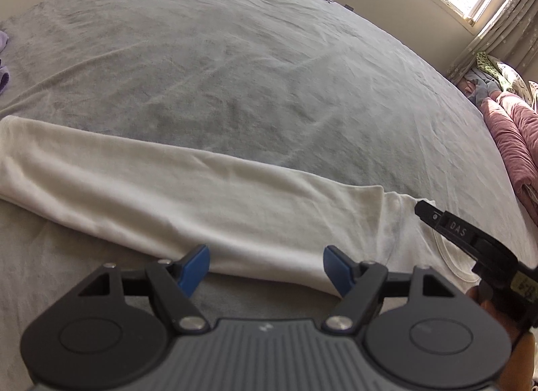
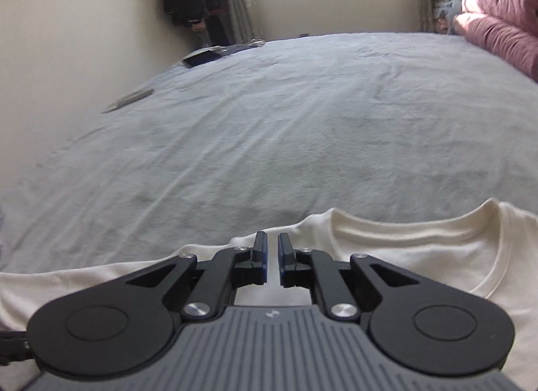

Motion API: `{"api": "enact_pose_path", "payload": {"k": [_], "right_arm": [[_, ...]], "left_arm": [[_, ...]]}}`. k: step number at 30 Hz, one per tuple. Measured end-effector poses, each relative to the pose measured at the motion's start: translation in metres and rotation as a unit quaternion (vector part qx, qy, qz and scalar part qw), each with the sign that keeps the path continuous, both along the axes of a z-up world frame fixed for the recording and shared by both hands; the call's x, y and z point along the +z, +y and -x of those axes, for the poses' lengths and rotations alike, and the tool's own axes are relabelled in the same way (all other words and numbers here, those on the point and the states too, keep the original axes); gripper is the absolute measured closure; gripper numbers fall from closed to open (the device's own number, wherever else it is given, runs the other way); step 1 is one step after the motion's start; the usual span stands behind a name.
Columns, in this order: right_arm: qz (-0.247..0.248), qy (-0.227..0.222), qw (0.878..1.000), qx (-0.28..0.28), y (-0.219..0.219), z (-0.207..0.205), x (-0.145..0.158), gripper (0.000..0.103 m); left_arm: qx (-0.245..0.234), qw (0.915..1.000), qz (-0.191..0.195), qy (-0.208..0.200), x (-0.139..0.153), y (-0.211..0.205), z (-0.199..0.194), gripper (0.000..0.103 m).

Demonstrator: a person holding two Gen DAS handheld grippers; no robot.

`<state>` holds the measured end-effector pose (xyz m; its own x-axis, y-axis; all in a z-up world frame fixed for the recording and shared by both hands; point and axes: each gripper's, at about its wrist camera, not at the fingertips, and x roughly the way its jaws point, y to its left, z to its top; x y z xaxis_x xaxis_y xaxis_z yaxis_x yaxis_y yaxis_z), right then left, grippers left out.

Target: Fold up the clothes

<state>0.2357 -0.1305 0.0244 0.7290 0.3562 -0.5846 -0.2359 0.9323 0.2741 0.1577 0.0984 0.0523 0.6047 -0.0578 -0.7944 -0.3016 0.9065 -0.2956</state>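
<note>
A cream cotton T-shirt [image 1: 208,202] lay as a long narrow band across the lower half of the left wrist frame, on a grey wrinkled bedspread [image 1: 235,71]; its ribbed collar [image 2: 413,233] showed at lower right of the right wrist frame. The sides appeared already folded in, leaving, in my judgement, the lengthwise fold to shorten it.

The left gripper [image 1: 265,268] hovered at the band's near edge with its blue-padded jaws wide apart. The right gripper [image 2: 272,258] sat over the shoulder beside the collar, jaws nearly together with a slim gap, and whether cloth was pinched could not be told.

Open bedspread stretched beyond; pink folded quilts [image 1: 511,142] crowded the right edge.
</note>
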Motion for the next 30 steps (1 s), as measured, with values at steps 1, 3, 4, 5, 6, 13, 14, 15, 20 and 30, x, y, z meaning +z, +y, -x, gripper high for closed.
{"api": "enact_pose_path", "payload": {"k": [1, 3, 4, 5, 6, 13, 14, 15, 20, 30], "right_arm": [[0.011, 0.009, 1.0, 0.017, 0.006, 0.004, -0.003, 0.092], [0.034, 0.027, 0.998, 0.051, 0.019, 0.013, -0.01, 0.096], [0.06, 0.019, 0.997, 0.047, 0.021, 0.018, -0.013, 0.103], [0.065, 0.01, 0.997, 0.047, 0.016, 0.023, -0.013, 0.103], [0.059, 0.011, 0.997, 0.041, 0.006, 0.026, -0.012, 0.102], [-0.012, 0.034, 0.998, -0.05, -0.14, 0.043, -0.009, 0.091], [-0.019, 0.04, 0.996, -0.084, -0.168, 0.046, -0.012, 0.092], [-0.019, 0.044, 0.992, -0.113, -0.193, 0.052, -0.014, 0.095], [-0.019, 0.042, 0.966, -0.253, -0.306, 0.1, -0.015, 0.103], [0.026, 0.025, 0.968, -0.248, -0.326, 0.164, 0.007, 0.087]], "left_arm": [[-0.001, 1.0, -0.002, 0.0, 0.0, -0.001, 0.0, 0.027], [-0.012, 0.9999, -0.009, -0.001, -0.001, -0.006, 0.0, 0.026], [-0.017, 0.9998, -0.013, -0.001, -0.002, -0.008, 0.0, 0.026], [-0.019, 0.9997, -0.013, -0.002, -0.002, -0.009, 0.0, 0.025], [-0.021, 0.9997, -0.014, -0.003, -0.001, -0.01, 0.001, 0.025], [-0.036, 0.9992, -0.018, -0.008, 0.0, -0.02, 0.004, 0.025], [-0.04, 0.999, -0.019, -0.01, 0.001, -0.022, 0.004, 0.025], [-0.044, 0.9987, -0.022, -0.011, 0.001, -0.024, 0.005, 0.025], [-0.068, 0.9965, -0.041, -0.025, 0.0, -0.042, 0.011, 0.025], [-0.116, 0.9888, -0.078, -0.052, 0.0, -0.079, 0.023, 0.025]]}}
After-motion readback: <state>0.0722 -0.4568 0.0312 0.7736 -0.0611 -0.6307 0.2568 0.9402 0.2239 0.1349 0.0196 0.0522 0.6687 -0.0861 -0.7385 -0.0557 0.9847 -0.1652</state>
